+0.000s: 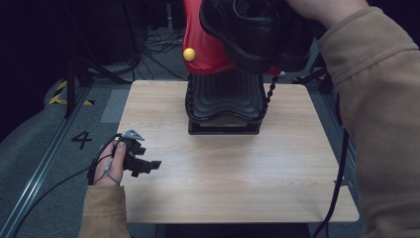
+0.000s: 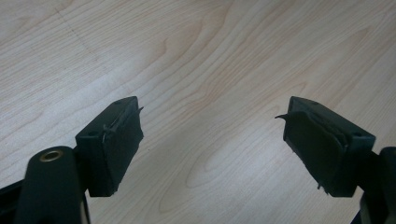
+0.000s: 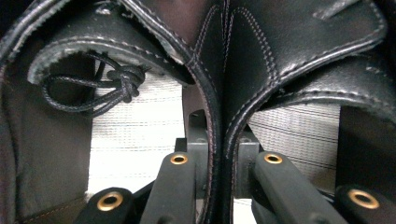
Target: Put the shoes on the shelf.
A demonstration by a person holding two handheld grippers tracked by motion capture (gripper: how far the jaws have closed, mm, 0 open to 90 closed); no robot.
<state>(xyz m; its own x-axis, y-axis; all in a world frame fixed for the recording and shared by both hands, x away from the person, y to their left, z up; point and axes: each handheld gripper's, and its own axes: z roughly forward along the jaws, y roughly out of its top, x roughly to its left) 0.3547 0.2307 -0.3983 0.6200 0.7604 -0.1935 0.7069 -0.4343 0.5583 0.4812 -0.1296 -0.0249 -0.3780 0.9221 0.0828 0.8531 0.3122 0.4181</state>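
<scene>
Table [image 1: 223, 183]: pale wood-grain top, bare except at the back. The left gripper view shows the same grain close up, with nothing on it.

Red and black stand [image 1: 223, 99]: stands at the back middle of the table. It has a ribbed black body on a dark base and a red upper part bearing a small yellow knob [image 1: 188, 54]. What the stand is for I cannot tell.

Black leather shoe [image 1: 252, 29]: held in the air above and just in front of the stand's red top, sole edge towards the camera. Judged to be in transit, as it rests on nothing. The right gripper view adds the stitched back seam, the knotted lace [image 3: 116, 81] and the pale lining. The high view gives only its outline.

Right gripper [image 3: 217, 158]: jaws drawn close and clamped on the shoe's heel seam, leather pinched between them. A heel grip probably lets the shoe hang free of the hand.

Left gripper [image 1: 141, 161]: rests low at the table's left edge, well apart from the stand and shoe, and seems idle. The left gripper view shows its jaws wide apart with only bare wood between them.
</scene>
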